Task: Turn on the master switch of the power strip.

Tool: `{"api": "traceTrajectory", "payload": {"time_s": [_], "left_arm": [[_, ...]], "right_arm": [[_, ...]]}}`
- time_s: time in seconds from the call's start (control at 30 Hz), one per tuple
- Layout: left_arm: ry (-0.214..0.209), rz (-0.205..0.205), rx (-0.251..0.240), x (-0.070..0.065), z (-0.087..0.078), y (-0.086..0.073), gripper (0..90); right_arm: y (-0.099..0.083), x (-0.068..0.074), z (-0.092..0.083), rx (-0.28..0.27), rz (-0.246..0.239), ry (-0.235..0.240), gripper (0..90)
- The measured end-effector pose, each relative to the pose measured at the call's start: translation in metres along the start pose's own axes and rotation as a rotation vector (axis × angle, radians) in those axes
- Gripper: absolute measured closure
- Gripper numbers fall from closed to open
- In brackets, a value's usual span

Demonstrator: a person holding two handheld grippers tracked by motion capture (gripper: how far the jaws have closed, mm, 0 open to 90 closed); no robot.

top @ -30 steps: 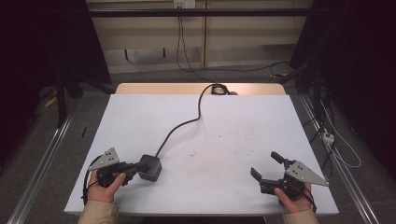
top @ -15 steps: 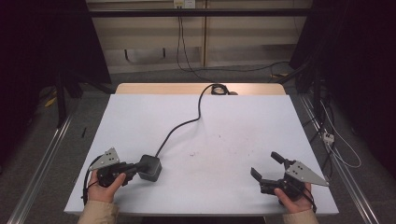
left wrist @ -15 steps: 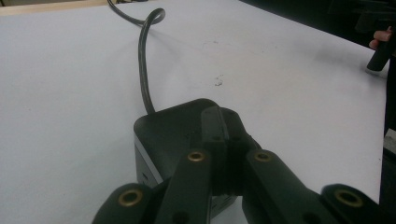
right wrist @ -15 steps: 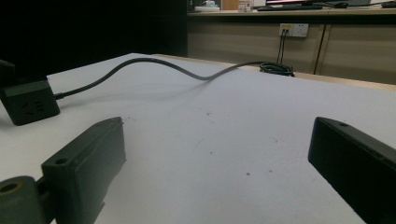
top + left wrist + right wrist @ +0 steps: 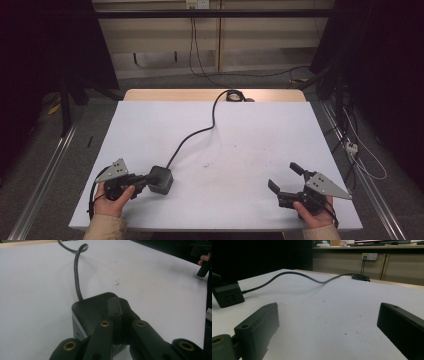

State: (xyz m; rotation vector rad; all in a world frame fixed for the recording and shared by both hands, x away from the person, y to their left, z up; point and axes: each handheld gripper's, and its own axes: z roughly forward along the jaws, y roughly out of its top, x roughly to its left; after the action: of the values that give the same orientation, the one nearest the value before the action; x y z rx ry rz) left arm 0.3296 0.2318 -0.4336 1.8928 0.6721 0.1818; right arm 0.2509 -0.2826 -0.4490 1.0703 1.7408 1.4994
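The black power cube [image 5: 161, 180] sits near your left edge of the white surface [image 5: 240, 140], its cord [image 5: 200, 131] trailing away. Your left gripper [image 5: 148, 178] touches it, jaws pressed together; your right gripper [image 5: 285, 177] rests well apart, jaws spread.

socket block [image 5: 160, 180] on table [image 5: 250, 130] front-left | cable [image 5: 200, 131] behind it, to far edge

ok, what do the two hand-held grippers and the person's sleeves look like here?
Both are black. The left hand-held gripper and the right hand-held gripper each carry a grey three-cornered plate on top, and a thin black cable loops by each hand. The left gripper view shows brass-coloured pivot rings on the jaw links; the jaws are blocky black bars. Sleeves are beige.
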Motion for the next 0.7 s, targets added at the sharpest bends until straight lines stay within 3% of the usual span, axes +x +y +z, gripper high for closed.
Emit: {"api": "traceTrajectory", "payload": {"time_s": [0.7], "left_arm": [[0.005, 0.008, 0.005, -0.0008, 0.0002, 0.0004, 90.0]], "right_arm": [[0.0003, 0.0001, 0.0004, -0.003, 0.0, -0.001, 3.4]]}}
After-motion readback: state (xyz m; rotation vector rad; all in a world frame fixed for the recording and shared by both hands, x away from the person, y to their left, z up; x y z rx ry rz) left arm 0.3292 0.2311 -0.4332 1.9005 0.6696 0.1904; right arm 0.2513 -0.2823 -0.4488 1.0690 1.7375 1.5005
